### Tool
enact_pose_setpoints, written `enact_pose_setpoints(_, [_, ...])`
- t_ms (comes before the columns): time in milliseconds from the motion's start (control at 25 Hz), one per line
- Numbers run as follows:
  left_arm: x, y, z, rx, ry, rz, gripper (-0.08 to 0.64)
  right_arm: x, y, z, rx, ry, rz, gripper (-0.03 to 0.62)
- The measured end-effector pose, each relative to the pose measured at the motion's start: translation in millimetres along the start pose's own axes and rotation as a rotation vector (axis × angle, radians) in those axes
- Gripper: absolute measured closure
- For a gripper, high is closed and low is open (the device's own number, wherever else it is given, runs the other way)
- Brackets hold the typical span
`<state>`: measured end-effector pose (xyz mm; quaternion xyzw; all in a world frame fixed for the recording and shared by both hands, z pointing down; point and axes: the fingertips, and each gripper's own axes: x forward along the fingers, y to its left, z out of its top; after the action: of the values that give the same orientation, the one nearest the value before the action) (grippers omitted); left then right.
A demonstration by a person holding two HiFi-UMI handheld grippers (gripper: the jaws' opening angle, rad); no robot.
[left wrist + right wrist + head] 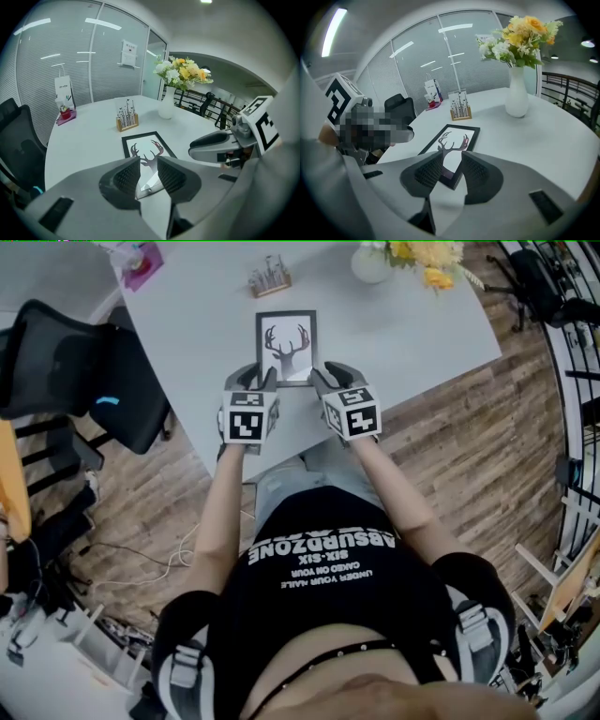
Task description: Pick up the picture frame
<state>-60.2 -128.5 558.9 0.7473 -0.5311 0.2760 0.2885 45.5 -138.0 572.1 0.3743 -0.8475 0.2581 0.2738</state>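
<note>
A black office chair (84, 371) stands at the far left beside a white table (422, 329), and a pink tray (142, 266) sits on the table's far left corner. Moving right, the left gripper (260, 381) hangs over the table's near edge, just beside the near left corner of the picture frame (287, 346). Its marker cube (248, 418) faces up. In the left gripper view the left gripper (149, 174) has its ribbed fingers (126, 176) spread a little and clamped on nothing. The picture frame (145, 146) shows through the narrow gap between them.

The black frame, holding a dark antler print on white, lies flat on the table between the two grippers, its long sides running away from the person. A wooden holder of thin sticks (269, 277) stands beyond the frame's far end.

To the right, the right gripper (330, 378) sits just beside the frame's near right corner. In the right gripper view the right gripper (451, 171) also has its fingers (476, 171) parted and gripping nothing. The near corner of the picture frame (452, 140) is visible in the opening. A white vase (371, 263) of yellow and white flowers (427, 254) stands at the table's far right. Wooden flooring (469, 446) lies beyond the table's edge.
</note>
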Motion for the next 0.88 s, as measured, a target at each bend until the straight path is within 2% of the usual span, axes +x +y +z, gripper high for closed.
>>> enact_pose_setpoints(280, [25.7,13.1,-16.6,-0.028,0.057,0.01,0.457,26.1,-8.3,-11.0,-0.001,0.059,-0.004,0.469])
enact_pose_setpoints(560, [43.5,29.9,-31.1,-0.088,0.094,0.016,0.458,44.7,-14.8,-17.6,0.024,0.102,-0.016,0.469])
enact_pose_setpoints(880, [64.2,42.7,-43.3,-0.111,0.154,0.024,0.457,62.2,-22.2,-22.4,0.034,0.146,-0.026,0.468])
